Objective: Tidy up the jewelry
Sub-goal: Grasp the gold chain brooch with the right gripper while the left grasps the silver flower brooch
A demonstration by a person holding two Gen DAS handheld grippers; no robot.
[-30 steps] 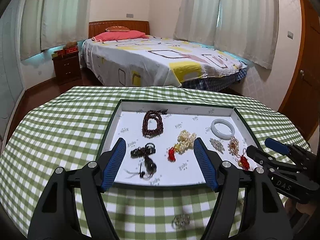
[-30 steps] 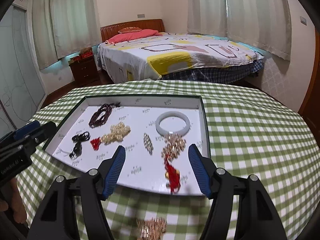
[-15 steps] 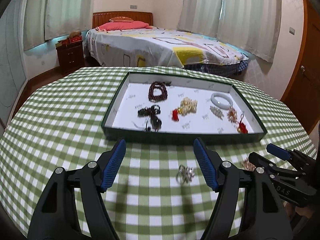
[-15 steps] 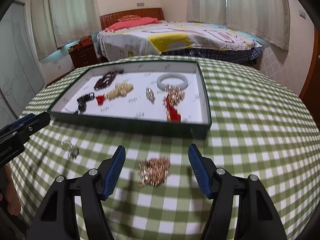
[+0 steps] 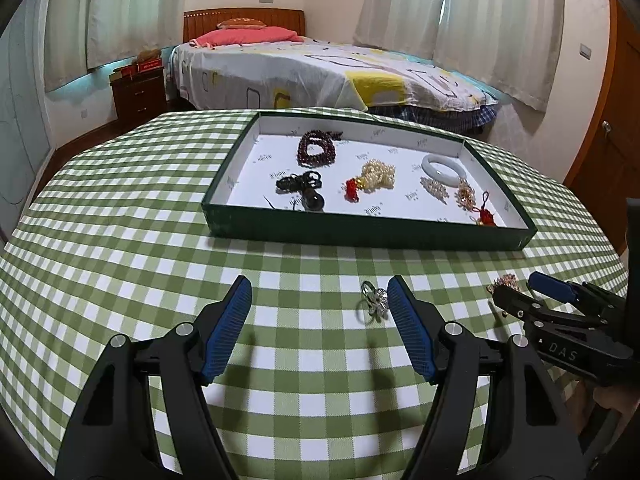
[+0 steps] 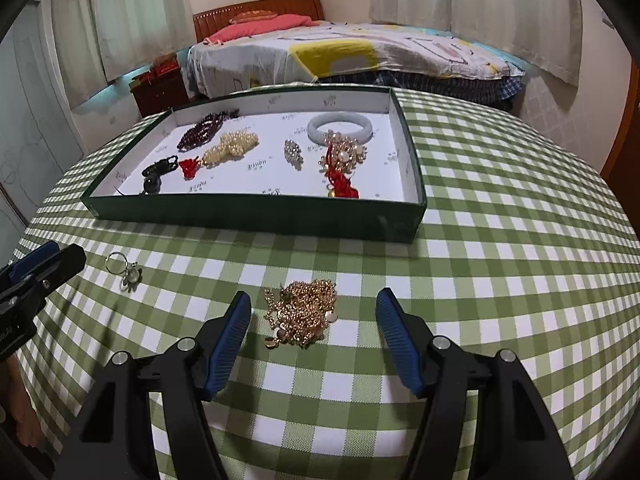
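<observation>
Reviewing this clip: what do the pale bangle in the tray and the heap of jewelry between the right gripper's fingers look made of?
Pale bangle: smooth, glossy, milky white-green, so likely jade or glass. Heap of jewelry: shiny gold-toned beads and links, probably plated metal; the pictures cannot confirm either.

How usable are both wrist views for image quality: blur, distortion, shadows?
Left wrist: sharp, strong fisheye bowing of the table, silver ring slightly soft. Right wrist: equally bowed, gold chain pile crisp, soft finger shadows on the cloth, no glare.

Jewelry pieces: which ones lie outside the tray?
Two: the silver ring piece and the gold chain pile lie on the checked cloth; all others lie inside the green tray.
</observation>
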